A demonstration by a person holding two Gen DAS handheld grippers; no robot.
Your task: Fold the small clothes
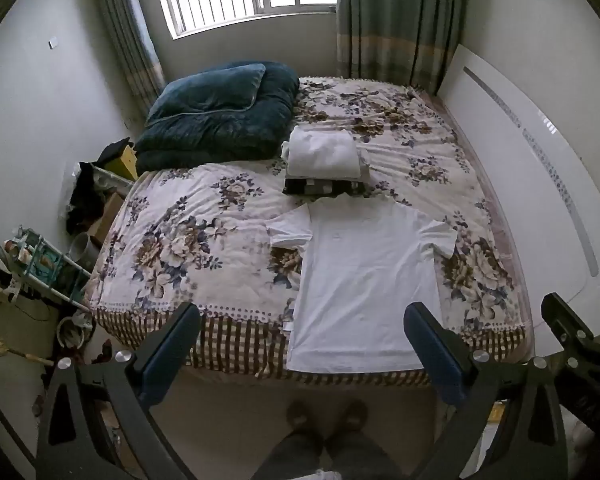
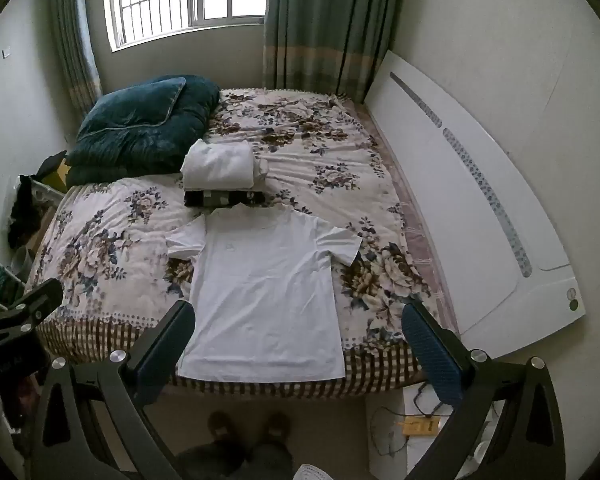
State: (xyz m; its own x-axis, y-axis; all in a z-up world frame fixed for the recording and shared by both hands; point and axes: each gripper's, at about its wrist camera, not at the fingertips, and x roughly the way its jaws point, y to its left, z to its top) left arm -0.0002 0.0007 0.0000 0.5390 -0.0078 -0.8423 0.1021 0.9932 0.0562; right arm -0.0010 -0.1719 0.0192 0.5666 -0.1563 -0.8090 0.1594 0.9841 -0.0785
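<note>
left wrist view shows a white shirt (image 1: 364, 280) spread flat at the near edge of the bed (image 1: 188, 248), a pile of folded clothes (image 1: 324, 160) just beyond its collar (dark quilt (image 1: 220, 116) further back). left gripper (image 1: 300, 332) and right gripper (image 2: 298, 328) both gape wide, holding nothing, above the bed edge.

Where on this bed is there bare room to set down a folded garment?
Free: the floral bedspread between the white shirt and the blue quilt, and the far strip by the headboard. Crowded: the folded stack directly behind the shirt's collar.
</note>
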